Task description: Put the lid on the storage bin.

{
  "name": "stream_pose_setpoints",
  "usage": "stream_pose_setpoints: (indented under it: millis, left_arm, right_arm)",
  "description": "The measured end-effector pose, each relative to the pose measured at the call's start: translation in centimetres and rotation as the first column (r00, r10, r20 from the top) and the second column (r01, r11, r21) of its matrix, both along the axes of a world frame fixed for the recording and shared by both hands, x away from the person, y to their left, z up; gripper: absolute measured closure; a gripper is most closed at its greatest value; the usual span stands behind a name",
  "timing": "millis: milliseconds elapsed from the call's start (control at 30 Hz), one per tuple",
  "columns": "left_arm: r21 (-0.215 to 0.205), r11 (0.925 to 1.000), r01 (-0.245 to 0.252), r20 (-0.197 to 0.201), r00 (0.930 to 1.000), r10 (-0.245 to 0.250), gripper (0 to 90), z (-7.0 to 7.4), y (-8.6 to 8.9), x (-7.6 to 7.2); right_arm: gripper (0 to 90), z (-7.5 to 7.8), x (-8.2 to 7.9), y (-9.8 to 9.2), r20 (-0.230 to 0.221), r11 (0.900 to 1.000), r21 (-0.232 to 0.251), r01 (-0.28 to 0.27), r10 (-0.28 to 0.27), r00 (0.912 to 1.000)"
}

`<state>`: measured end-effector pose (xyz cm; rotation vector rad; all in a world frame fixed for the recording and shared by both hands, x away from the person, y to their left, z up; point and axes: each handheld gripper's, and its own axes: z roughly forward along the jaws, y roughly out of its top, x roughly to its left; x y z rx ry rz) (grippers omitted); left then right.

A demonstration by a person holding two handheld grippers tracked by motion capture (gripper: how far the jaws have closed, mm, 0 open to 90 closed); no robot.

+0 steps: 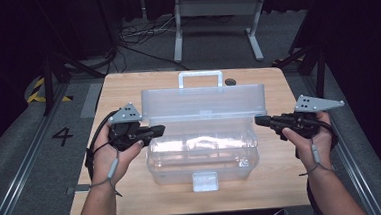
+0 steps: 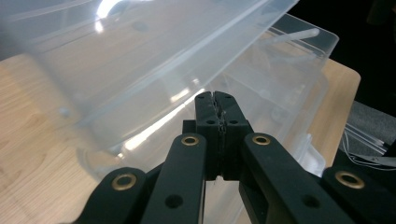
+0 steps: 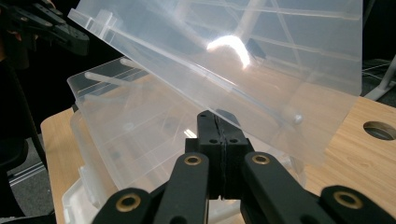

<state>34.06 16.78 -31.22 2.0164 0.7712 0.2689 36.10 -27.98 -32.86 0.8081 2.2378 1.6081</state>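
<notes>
Both your grippers are fully closed w/ nothing between the jaws. Left gripper point(image 1: 159, 130) sits at 9 o'clock of the box point(image 1: 203, 157), right gripper point(image 1: 260, 120) at 3 o'clock, tips at the box ends just under the lid point(image 1: 203, 102). Lid's up, tilted, handle point(image 1: 200, 78) at 12. Looks like you're bracing it from both ends so it doesn't drop. Box is mid-table point(image 1: 283, 182), latch point(image 1: 205, 181) at 6, toward you.

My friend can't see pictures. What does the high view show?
A clear plastic box sits on a wooden table with its lid standing open. A person holds a black tool at each end of it, the left tool and right tool, both shut.
</notes>
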Motion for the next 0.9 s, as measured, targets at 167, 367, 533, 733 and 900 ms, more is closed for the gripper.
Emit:
stream_pose_setpoints:
  millis: [167, 367, 533, 733, 900]
  left_arm:
    - [-0.012, 0.9991, -0.042, -0.002, 0.9991, 0.042, 89.4, 0.0, 1.2, 0.1]
    - [-0.016, 0.9981, -0.06, -0.023, 0.9979, 0.06, 89.6, -0.2, 1.6, 0.3]
    - [-0.009, 0.9984, -0.055, -0.035, 0.9979, 0.055, 89.5, -0.2, 1.7, 0.2]
    - [-0.003, 0.999, -0.045, -0.052, 0.9976, 0.045, 89.4, -0.3, 1.7, 0.2]
    - [0.001, 0.9991, -0.042, -0.09, 0.9951, 0.042, 89.3, -0.5, 1.9, 0.3]
  right_arm:
    - [90.0, 0.1, -0.1, 0.0, -0.011, 1.0, -0.018, -0.007, 0.006, 0.9999]
    - [90.0, 0.2, -0.2, 0.1, -0.022, 0.999, -0.041, -0.017, 0.016, 0.9996]
    - [90.0, 0.3, -0.4, 0.0, -0.03, 0.998, -0.058, -0.025, 0.024, 0.9993]
    - [90.0, 0.4, -0.5, 0.0, -0.044, 0.996, -0.078, -0.034, 0.031, 0.9985]
    - [90.0, 0.5, -0.6, -0.3, -0.093, 0.996, -0.071, -0.046, 0.04, 0.9949]
